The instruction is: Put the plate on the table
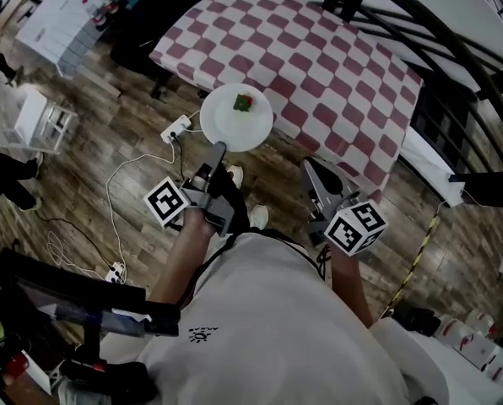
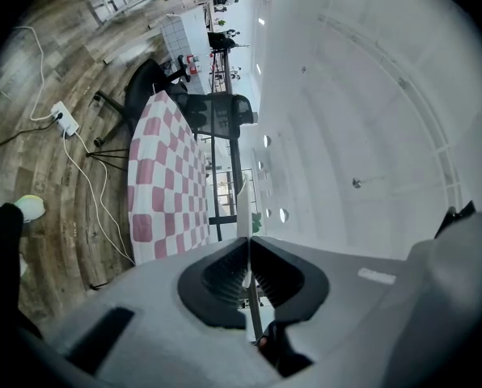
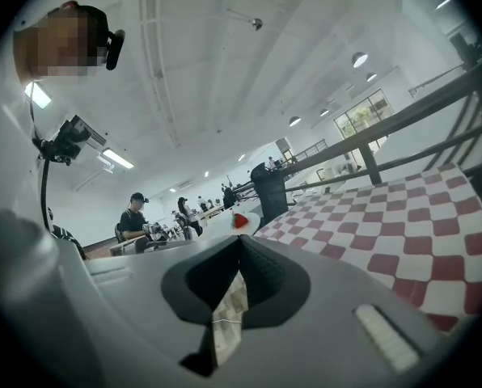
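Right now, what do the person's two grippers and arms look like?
Both the left tongs and right tongs are grey-bodied with long dark tapering jaws. Each carries a white cube printed with black square markers. A thin dark cable crosses the person's white short-sleeved shirt.

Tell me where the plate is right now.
In the head view the plate sits left of centre, clamped by its rim in the left gripper, overlapping the near edge of the checked table.
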The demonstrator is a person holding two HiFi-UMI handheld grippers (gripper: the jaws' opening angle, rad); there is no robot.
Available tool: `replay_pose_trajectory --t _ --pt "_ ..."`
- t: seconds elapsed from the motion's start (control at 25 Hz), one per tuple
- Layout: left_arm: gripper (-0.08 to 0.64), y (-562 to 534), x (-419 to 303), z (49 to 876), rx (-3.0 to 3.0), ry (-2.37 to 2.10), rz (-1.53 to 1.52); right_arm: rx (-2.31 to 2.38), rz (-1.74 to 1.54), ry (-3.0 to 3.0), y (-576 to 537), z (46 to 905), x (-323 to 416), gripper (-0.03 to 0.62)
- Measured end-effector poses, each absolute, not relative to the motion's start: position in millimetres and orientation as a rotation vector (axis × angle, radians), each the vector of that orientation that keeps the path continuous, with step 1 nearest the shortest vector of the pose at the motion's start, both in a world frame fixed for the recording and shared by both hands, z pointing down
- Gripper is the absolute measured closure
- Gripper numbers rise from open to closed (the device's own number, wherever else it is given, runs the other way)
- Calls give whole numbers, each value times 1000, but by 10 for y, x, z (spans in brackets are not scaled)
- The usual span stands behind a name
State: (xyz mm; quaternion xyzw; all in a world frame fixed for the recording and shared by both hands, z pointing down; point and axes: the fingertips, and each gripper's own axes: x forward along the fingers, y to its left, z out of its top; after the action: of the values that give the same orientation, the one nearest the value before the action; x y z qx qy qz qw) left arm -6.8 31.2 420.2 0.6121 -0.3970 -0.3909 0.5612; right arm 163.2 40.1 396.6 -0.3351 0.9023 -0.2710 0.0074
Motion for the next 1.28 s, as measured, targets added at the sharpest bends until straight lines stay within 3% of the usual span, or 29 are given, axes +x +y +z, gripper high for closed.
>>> replay_pose_trajectory --t 1.28 --pt "541 -1358 -614 4271 1481 -828 -834 -1191 -831 2776 -1010 3941 1043 583"
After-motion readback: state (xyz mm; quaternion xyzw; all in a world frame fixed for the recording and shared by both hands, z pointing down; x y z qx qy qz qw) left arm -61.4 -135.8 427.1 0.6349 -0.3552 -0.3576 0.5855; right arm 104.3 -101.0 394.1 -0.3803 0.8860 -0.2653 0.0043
